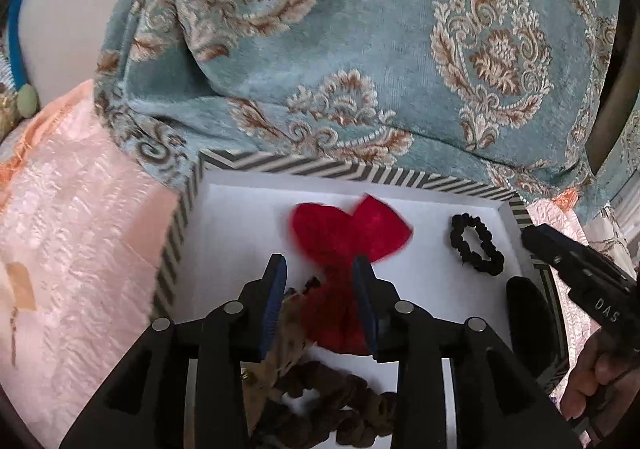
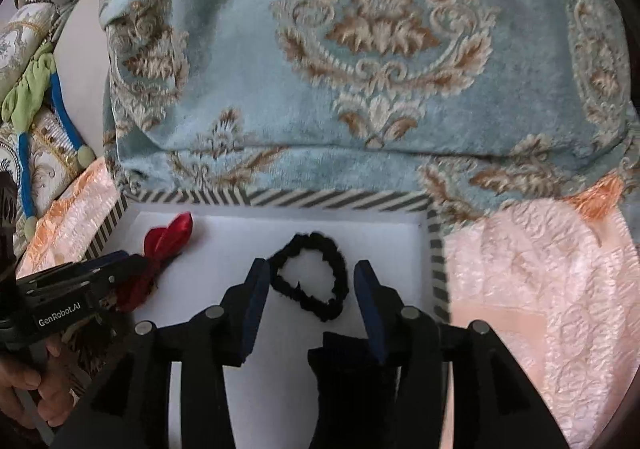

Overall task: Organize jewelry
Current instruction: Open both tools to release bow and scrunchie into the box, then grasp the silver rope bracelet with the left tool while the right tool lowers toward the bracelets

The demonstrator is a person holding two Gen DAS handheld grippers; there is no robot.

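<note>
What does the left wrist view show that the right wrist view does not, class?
Only the left wrist view shows the brown scrunchie lying near the camera. Only the right wrist view shows a green cloth at far left. Both share the striped-rim box, the red bow, the black scrunchie and the patterned blue fabric.

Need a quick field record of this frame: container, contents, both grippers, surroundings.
container: white-lined box with chevron-striped rim
contents: red fabric bow-shaped piece; black ruffled scrunchie; brown scrunchie; dark navy fabric piece
left gripper: open above the red piece, pads not pressing on it
right gripper: open, black scrunchie lies between its fingers, not gripped
surroundings: teal damask cushion behind the box; peach textured cloth beside it
</note>
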